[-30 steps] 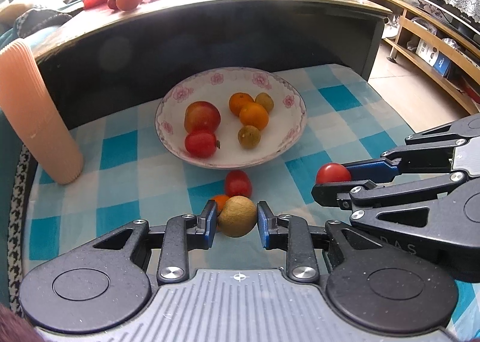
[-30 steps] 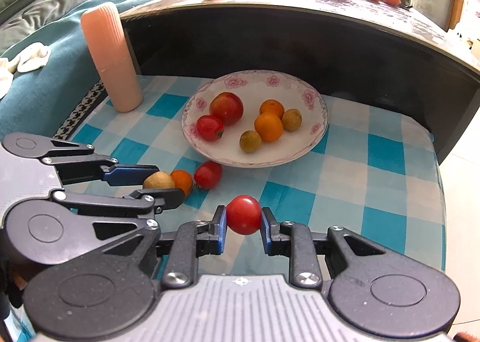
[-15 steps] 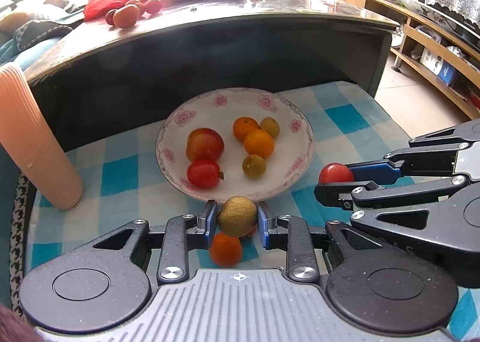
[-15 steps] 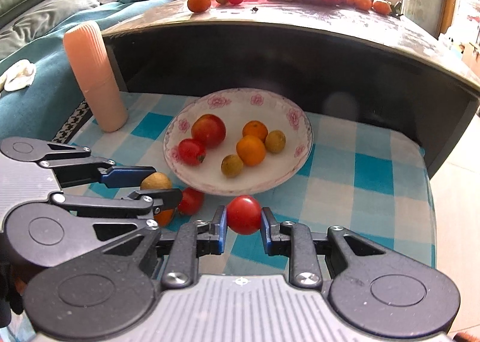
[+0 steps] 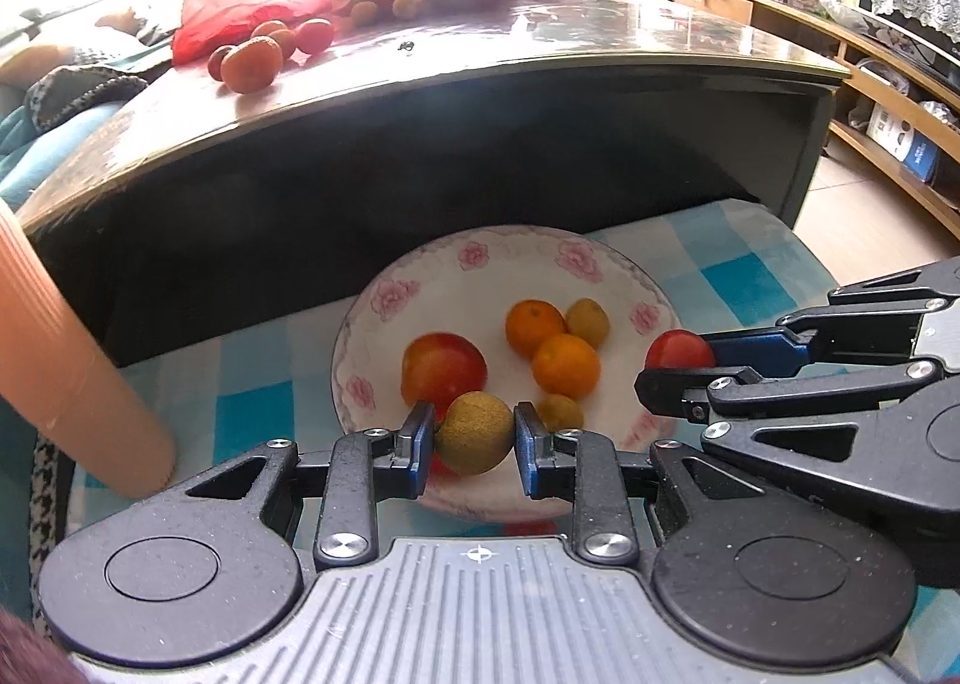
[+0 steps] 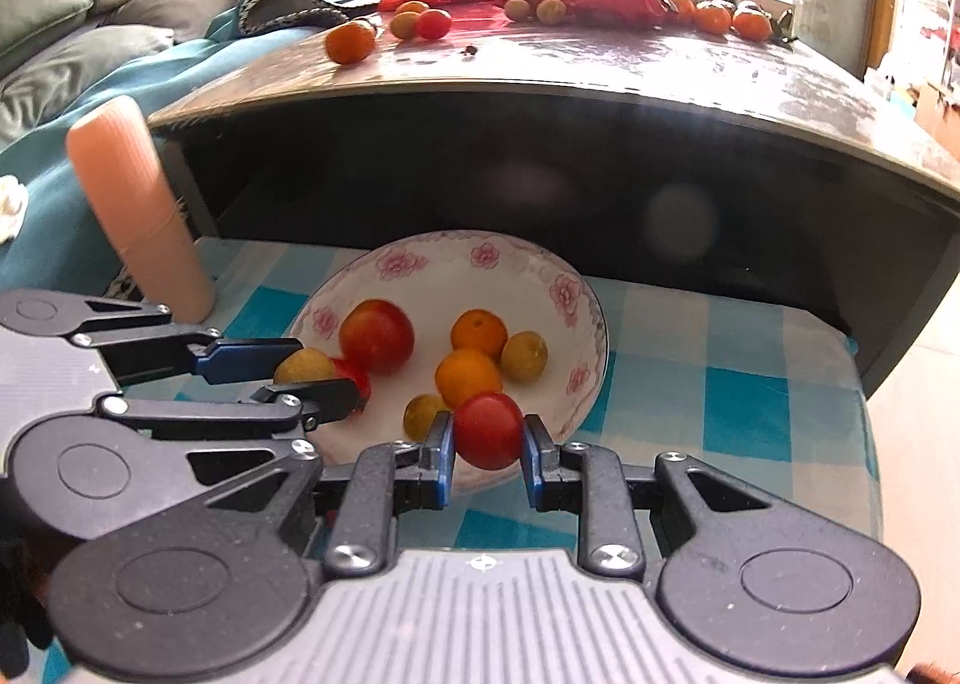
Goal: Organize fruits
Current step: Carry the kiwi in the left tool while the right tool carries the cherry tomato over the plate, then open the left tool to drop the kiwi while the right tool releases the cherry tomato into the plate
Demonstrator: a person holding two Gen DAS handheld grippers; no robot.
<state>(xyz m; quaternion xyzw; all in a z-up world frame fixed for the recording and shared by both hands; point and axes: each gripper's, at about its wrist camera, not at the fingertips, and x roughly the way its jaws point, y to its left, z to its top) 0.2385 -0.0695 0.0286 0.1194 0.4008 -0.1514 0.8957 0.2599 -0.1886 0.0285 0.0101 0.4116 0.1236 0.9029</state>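
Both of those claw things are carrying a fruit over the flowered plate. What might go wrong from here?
1. The left gripper and right gripper sit close together over the plate, so they might bump on release.
2. The brown-green fruit and the red tomato are round; dropped, either may roll over the shallow rim onto the checked cloth.
3. Either could knock the oranges already there.

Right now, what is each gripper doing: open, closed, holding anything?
Left gripper: closed on a brownish-green fruit.
Right gripper: closed on a red tomato.
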